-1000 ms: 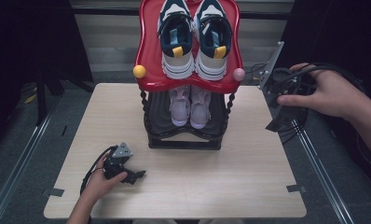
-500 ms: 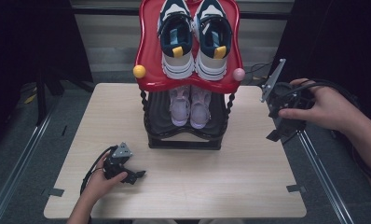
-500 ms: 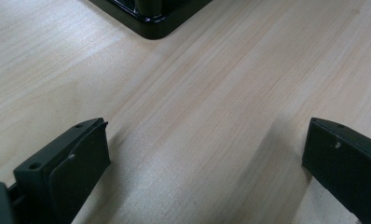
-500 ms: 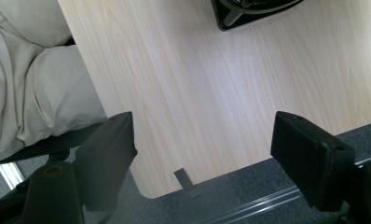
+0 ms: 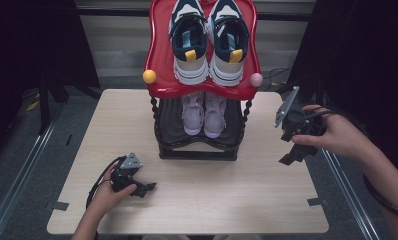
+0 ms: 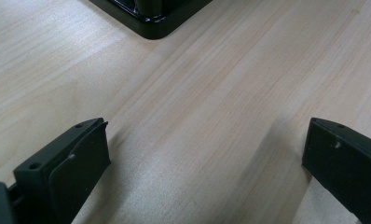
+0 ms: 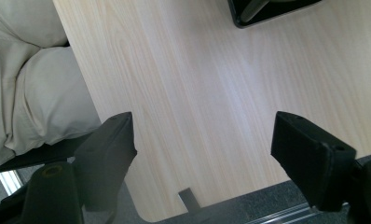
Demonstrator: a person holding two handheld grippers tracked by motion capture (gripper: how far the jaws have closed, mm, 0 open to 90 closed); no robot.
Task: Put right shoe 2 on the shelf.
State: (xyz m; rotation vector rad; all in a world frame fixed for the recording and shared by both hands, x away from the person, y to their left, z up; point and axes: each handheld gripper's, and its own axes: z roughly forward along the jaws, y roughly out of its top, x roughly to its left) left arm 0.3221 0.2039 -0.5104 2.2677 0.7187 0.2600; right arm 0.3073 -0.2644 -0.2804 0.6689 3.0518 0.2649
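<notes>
Pale wood-grain table (image 5: 197,200) carries every item noted; bare board lies directly under both grippers.

Shoe rack (image 5: 199,135), black-framed with a red top shelf (image 5: 159,65), stands ahead of the left gripper and well off to the side of the right one. One black base corner of the rack shows at the far top of the left gripper view (image 6: 151,23), clear of the jaws, and another at the top of the right gripper view (image 7: 267,11).

Dark-and-white sneakers (image 5: 207,40) sit as a pair on the red shelf, above and beyond both grippers. Pale lilac shoes (image 5: 204,112) sit as a pair on the lower black shelf, nearer the left gripper than the upper pair, yet well apart from it.

Right gripper (image 5: 293,155) is held in the person's right hand at the table's edge, raised off the board. Jaws spread wide; bare table between them in the right gripper view (image 7: 202,149); light trouser cloth (image 7: 30,84) shows beside one jaw.

Left gripper (image 5: 146,189) rests low on the board in the left hand. Jaws spread wide, nothing between them (image 6: 207,158).

Yellow knob (image 5: 149,76) and pink knob (image 5: 256,79) sit at the shelf's front corners.
</notes>
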